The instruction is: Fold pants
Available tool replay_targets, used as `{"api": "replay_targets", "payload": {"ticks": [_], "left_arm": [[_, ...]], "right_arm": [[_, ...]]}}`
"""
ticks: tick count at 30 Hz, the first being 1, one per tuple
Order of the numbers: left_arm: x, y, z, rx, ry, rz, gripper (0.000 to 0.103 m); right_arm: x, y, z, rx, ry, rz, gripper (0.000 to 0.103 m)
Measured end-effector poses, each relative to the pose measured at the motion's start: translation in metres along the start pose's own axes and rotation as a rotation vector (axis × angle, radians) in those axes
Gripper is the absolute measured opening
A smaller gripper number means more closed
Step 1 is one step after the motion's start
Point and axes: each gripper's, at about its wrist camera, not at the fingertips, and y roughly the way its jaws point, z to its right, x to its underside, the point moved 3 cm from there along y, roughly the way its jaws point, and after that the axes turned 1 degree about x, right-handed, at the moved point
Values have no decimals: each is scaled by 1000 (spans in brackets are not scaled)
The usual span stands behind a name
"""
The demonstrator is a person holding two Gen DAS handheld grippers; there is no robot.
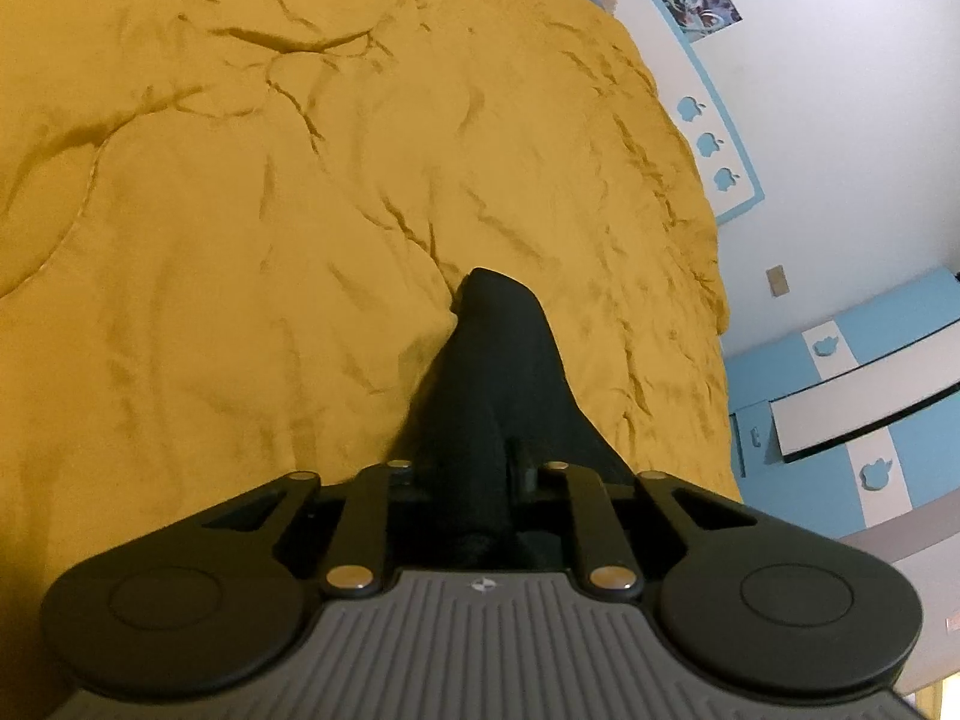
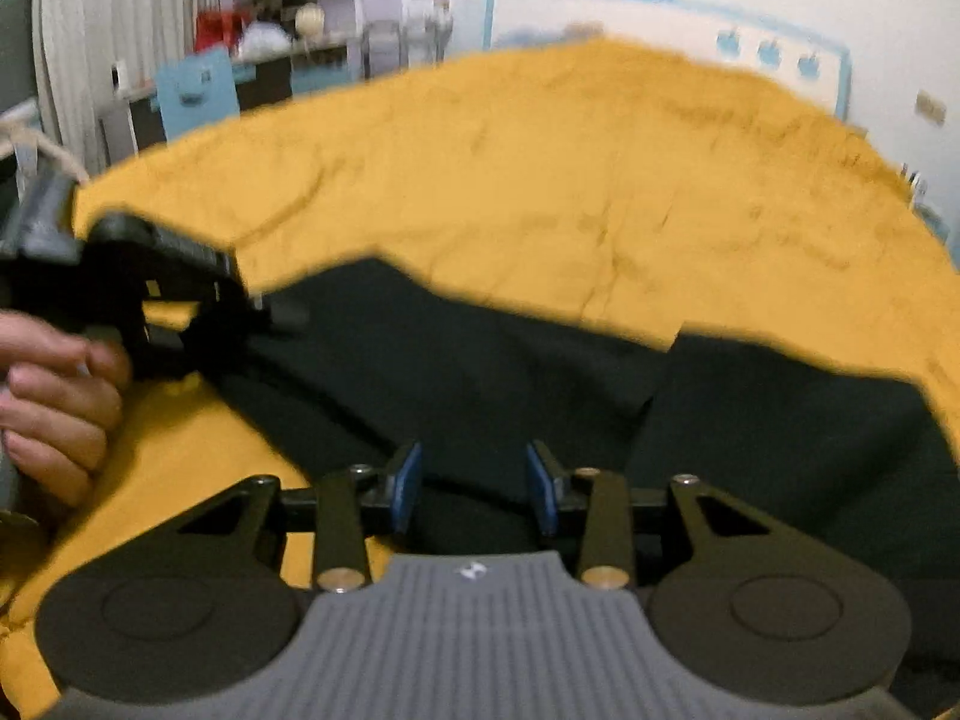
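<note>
A: Nearest the lens in the left wrist view sit the grey ribbed body and black linkage of the left tongs [image 1: 480, 468]. What do they hold?

B: A bunch of the black pants [image 1: 498, 372]. The tongs are clamped on the cloth, which rises from the jaws in a dark peak over the yellow bedspread [image 1: 240, 210]. The fingers themselves are buried in the fabric, so I can't make them out.

A: And the other pair?

B: The right tongs [image 2: 474, 480] stand apart, blue pads [image 2: 408, 483] bare, with nothing between them. They hover just above the pants [image 2: 480, 372], which lie spread across the bedspread [image 2: 540, 168].

A: How much of the pants shows?

B: Not all. In the right wrist view the tongs' body covers the near part and the frame cuts off the right end. That view is blurred, so seams and folds are hard to read.

A: Anything at the pants' left end?

B: The left tongs [image 2: 264, 312] grip that end there, held by the person's left hand [image 2: 54, 408], itself cut by the frame edge.

A: Behind the bed?

B: A blurred shelf [image 2: 282, 30] holding indistinct red and white items.
</note>
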Motion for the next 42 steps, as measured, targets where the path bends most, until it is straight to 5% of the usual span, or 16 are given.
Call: {"api": "replay_targets", "payload": {"ticks": [4,9,13,23,32,42], "left_arm": [[3,0,5,-18,7,9,14],[3,-4,19,-26,37,34,12],[3,-8,35,-39,71,45,11],[17,-25,117,-52,320,101,10],[34,-22,186,-35,401,124,9],[80,3,267,9,542,82,9]], "right_arm": [[1,-19,22,107,14,61,35],[32,-2,50,199,93,-51,35],[53,12,48,182,75,-79,37],[20,-28,107,68,241,45,36],[-15,-32,176,-6,253,72,40],[20,-61,235,-5,441,85,40]]}}
